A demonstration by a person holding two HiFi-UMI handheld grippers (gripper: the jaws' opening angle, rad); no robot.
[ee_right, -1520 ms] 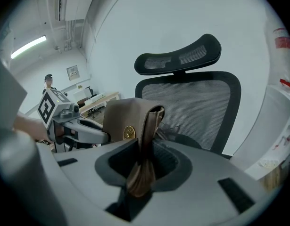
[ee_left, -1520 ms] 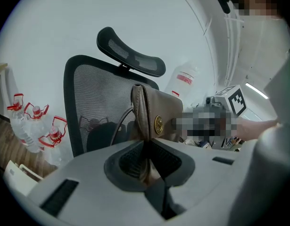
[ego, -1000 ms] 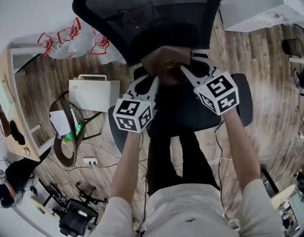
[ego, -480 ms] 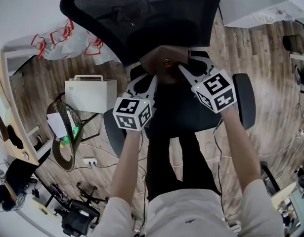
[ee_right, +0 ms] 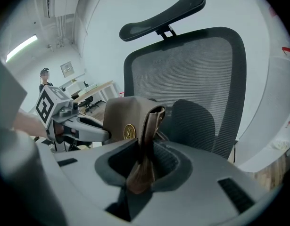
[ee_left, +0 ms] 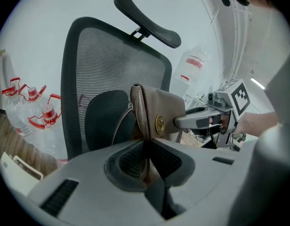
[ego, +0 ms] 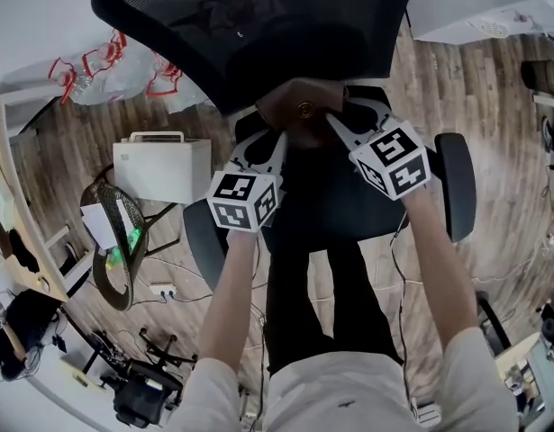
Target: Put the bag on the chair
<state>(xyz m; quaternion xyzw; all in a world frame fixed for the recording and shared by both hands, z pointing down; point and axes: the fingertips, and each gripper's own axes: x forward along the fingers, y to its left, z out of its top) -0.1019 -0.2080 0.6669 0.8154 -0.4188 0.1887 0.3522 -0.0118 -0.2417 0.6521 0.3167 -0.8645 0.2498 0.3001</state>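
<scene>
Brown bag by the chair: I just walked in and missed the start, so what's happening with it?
A person holds a two-jaw tool in each hand. The left claw and the right claw are each clamped on one end of the brown bag. The bag hangs between them in front of the mesh backrest of the black office chair, over its seat. It does not look set down yet.

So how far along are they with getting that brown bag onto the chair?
Done: the brown bag has been picked up and brought to the chair, in front of its backrest. In hand: the left gripper and right gripper each pinch one end of it, apparently just above the seat. Left: set it on the seat and let go.
</scene>
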